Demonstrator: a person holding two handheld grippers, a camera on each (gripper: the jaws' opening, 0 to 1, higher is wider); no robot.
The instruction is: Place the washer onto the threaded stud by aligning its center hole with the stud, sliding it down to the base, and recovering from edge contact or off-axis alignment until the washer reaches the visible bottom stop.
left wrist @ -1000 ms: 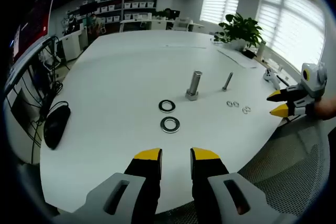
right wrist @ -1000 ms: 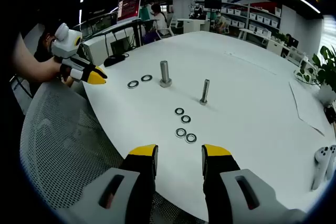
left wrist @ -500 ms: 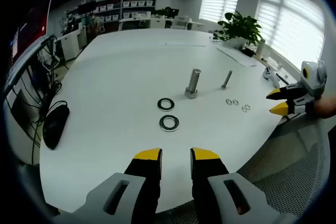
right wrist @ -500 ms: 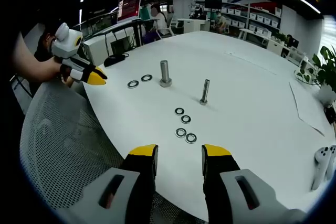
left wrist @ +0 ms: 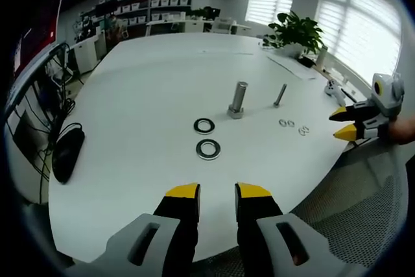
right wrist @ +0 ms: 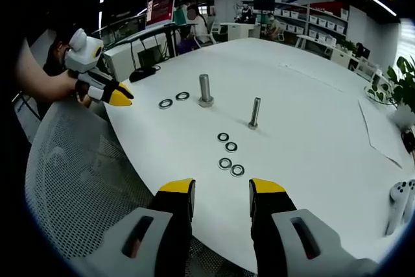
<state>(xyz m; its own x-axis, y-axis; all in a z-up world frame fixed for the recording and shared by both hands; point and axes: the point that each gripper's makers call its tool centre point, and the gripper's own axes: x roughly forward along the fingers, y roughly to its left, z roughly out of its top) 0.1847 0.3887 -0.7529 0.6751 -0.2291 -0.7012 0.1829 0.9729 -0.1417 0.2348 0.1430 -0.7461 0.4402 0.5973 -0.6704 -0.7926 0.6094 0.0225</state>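
Both grippers [left wrist: 217,191] [right wrist: 222,187] hover at the tabletop [left wrist: 155,76] edge, fingers spread and empty; washers [left wrist: 208,149] lie beside the stud [left wrist: 238,100], ready for pickup.

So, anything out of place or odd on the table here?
Nothing stands out. Both studs, the thick one and the thin one, stand upright, the washers lie flat, and both grippers hang open and empty.
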